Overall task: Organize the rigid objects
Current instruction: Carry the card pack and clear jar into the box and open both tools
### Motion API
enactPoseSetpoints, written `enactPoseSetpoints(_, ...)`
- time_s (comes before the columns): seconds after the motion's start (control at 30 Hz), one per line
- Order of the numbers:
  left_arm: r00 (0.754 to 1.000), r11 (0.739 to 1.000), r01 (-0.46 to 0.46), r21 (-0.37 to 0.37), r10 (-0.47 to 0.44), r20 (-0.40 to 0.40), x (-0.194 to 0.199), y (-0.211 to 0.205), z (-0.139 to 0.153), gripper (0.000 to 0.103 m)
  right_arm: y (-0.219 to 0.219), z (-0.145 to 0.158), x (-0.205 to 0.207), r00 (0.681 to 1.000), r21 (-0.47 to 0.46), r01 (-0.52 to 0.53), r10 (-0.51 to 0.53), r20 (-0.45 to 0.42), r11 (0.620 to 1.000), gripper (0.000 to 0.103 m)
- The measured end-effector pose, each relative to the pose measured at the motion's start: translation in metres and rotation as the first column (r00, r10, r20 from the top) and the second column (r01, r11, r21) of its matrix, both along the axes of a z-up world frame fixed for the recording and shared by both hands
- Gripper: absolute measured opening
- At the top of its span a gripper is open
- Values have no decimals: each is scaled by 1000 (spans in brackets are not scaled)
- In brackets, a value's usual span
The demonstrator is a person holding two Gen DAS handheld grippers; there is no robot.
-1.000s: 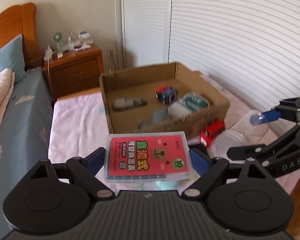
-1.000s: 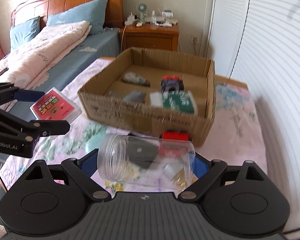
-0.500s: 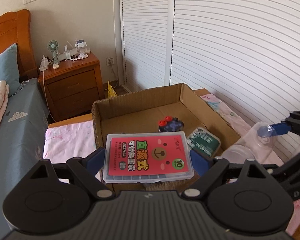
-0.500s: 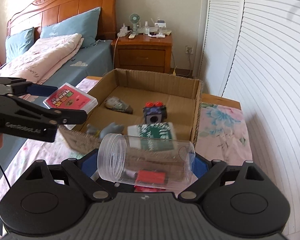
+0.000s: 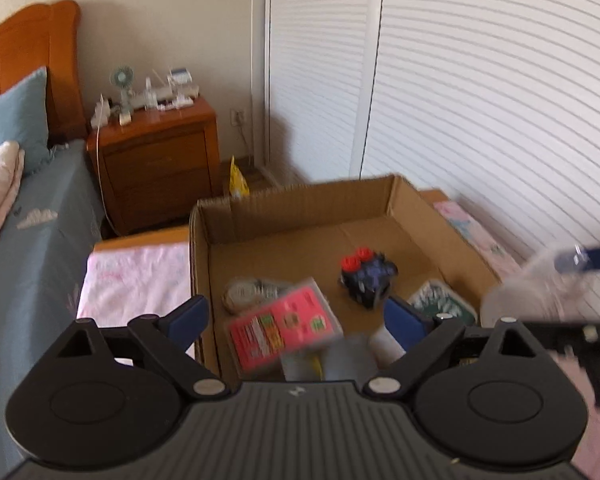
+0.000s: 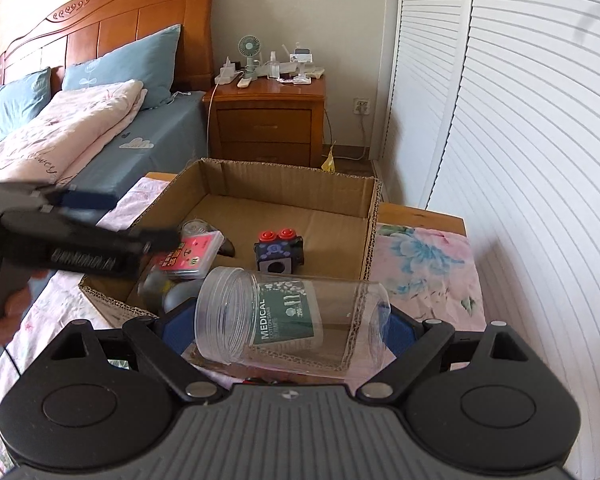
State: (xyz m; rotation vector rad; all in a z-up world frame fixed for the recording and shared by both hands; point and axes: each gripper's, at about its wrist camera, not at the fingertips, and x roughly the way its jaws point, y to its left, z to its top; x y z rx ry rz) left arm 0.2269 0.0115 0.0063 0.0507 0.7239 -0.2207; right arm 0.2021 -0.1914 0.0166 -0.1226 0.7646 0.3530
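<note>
An open cardboard box [image 5: 292,208] [image 6: 374,220] stands on the bed's flowered sheet. My left gripper [image 5: 296,316] is open above the box's near left part. The red card case [image 5: 284,326] lies blurred inside the box below it, also seen in the right wrist view [image 6: 190,254]. My right gripper [image 6: 288,322] is shut on a clear plastic jar [image 6: 288,314], held on its side over the box's near wall. In the box lie a dark cube toy with red knobs [image 5: 364,276] [image 6: 280,252], a green medical swab box [image 5: 440,304] and a grey object [image 5: 252,292].
A wooden nightstand [image 6: 268,120] with a small fan and chargers stands behind the box. The bed with blue pillows and a pink quilt [image 6: 60,132] is at the left. White louvred doors [image 6: 520,120] run along the right.
My left gripper has opened and the red card case has dropped into the box. Both grippers have moved forward over the box. The jar stays held.
</note>
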Motion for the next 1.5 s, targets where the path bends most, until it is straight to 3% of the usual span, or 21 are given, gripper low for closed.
enactPoseSetpoints(0.2, 998, 1000, 21, 22, -20, -52, -29, 1, -4, 94, 3, 3, 11, 1000, -2, 1, -1, 6, 1000, 95)
enactPoseSetpoints(0.5, 999, 999, 27, 44, -26, -24, -65, 3, 5, 97, 20, 10, 50, 1000, -22, 2, -2, 9, 1000, 95)
enactPoseSetpoints(1.0, 999, 999, -28, 21, 28, -20, -81, 24, 0, 98, 67, 1, 147, 999, -61, 49, -49, 15, 997, 95)
enactPoseSetpoints(1.07, 999, 999, -44, 15, 44, -25, -81, 28, -1, 98, 68, -4, 158, 998, -62, 66, -67, -11, 996, 100)
enactPoseSetpoints(1.5, 998, 999, -53, 4, 53, -38, -89, 34, -3, 98, 54, -4, 122, 997, -50, 68, -70, -44, 996, 103)
